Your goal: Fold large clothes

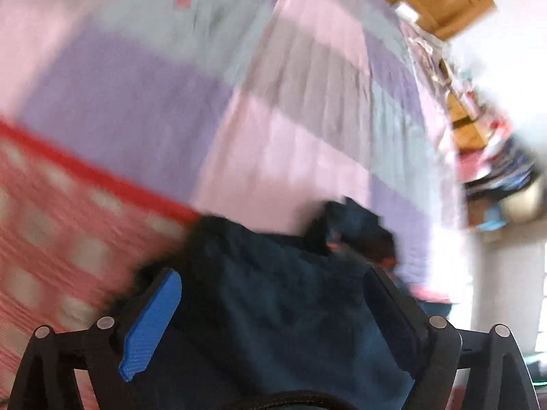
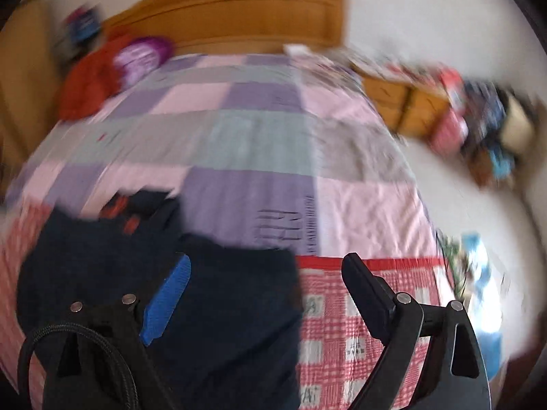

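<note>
Both grippers stand spread with nothing pinched; I see my left gripper (image 1: 273,311) above the dark navy garment (image 1: 290,290), and my right gripper (image 2: 266,283) straddling its edge; the garment (image 2: 154,273) lies bunched on the checked bedspread (image 2: 359,307), near the bed's foot.

- A bed cover of pink, lilac and grey-green patchwork squares (image 2: 259,143) spreads across the bed.
- A red-and-white checked blanket with a red border (image 2: 369,321) lies along the near edge of the bed.
- An orange-brown wooden headboard (image 2: 239,17) stands at the far edge.
- A red pillow (image 2: 85,85) and a purple cushion (image 2: 143,54) sit at the far left corner, touching.
- A low orange-brown wooden cabinet (image 2: 407,102) stands beside the bed's right edge, with blurred clutter (image 2: 478,119) heaped near it.
</note>
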Action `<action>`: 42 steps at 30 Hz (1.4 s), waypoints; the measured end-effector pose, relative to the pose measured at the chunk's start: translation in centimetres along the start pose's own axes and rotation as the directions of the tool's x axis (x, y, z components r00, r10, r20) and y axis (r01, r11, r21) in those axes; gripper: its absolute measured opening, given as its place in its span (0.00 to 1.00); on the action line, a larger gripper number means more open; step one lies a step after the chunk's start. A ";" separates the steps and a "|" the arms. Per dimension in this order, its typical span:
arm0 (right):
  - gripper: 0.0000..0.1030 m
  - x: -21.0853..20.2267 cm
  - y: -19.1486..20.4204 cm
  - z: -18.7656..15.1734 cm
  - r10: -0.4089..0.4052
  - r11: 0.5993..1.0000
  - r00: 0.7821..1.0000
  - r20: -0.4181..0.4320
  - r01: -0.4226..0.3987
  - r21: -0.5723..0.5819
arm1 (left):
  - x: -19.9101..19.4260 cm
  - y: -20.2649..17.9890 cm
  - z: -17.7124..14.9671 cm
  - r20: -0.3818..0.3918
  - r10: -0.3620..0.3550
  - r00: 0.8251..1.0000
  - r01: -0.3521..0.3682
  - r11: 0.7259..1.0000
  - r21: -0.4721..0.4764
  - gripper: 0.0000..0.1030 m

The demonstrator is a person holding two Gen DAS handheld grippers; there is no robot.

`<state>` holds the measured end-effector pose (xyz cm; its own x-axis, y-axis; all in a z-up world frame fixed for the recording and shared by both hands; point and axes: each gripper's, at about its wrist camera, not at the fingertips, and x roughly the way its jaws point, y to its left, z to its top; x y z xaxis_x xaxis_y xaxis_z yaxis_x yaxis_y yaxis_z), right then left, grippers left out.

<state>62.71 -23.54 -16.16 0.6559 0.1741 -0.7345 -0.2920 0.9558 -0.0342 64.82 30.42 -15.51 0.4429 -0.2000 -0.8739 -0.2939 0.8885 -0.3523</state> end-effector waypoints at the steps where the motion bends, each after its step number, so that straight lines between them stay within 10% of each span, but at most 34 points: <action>1: 0.90 -0.5 1.2 -1.3 0.005 1.000 1.000 0.004 -0.005 -0.024 | -0.6 -1.2 -1.4 0.034 0.062 0.997 -0.065 0.995 0.080 0.88; 4: 0.90 -1.5 4.7 -6.3 -0.029 0.998 0.999 -0.017 0.028 -0.050 | -1.3 -5.1 -9.4 0.127 0.168 0.978 -0.199 0.933 0.300 0.88; 10: 0.90 2.0 7.6 -15.5 -0.090 0.994 0.976 -0.196 0.100 0.041 | 4.3 -6.6 -20.6 0.061 0.148 0.987 -0.160 0.910 0.381 0.88; 15: 1.00 8.4 7.9 -12.2 -0.130 0.989 0.972 -0.198 0.142 0.045 | 12.2 -7.6 -18.7 0.091 0.263 0.961 -0.277 0.877 0.394 1.00; 23: 1.00 15.5 5.9 -5.2 -0.107 0.993 0.971 -0.214 0.117 0.034 | 13.6 -9.6 -11.7 0.162 0.336 0.928 -0.370 0.881 0.294 0.98; 26: 1.00 14.8 6.0 -5.5 -0.109 0.993 0.977 -0.186 0.116 0.027 | 10.9 -11.0 -13.8 0.217 0.234 0.948 -0.295 0.903 0.312 0.97; 33: 1.00 3.4 9.3 -10.3 -0.038 0.995 0.999 0.021 0.036 0.091 | 4.3 -11.9 -23.8 0.336 0.117 0.935 -0.249 0.889 0.385 0.97; 42: 1.00 2.9 14.0 -19.9 -0.069 0.993 0.983 -0.170 0.084 0.084 | 9.7 -8.8 -27.9 0.248 0.252 0.935 -0.333 0.863 0.381 1.00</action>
<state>46.70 -14.34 -32.24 0.5461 0.0650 -0.8352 -0.1760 0.9836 -0.0386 48.07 9.14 -30.28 0.5508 0.1392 -0.8230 -0.0787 0.9903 0.1148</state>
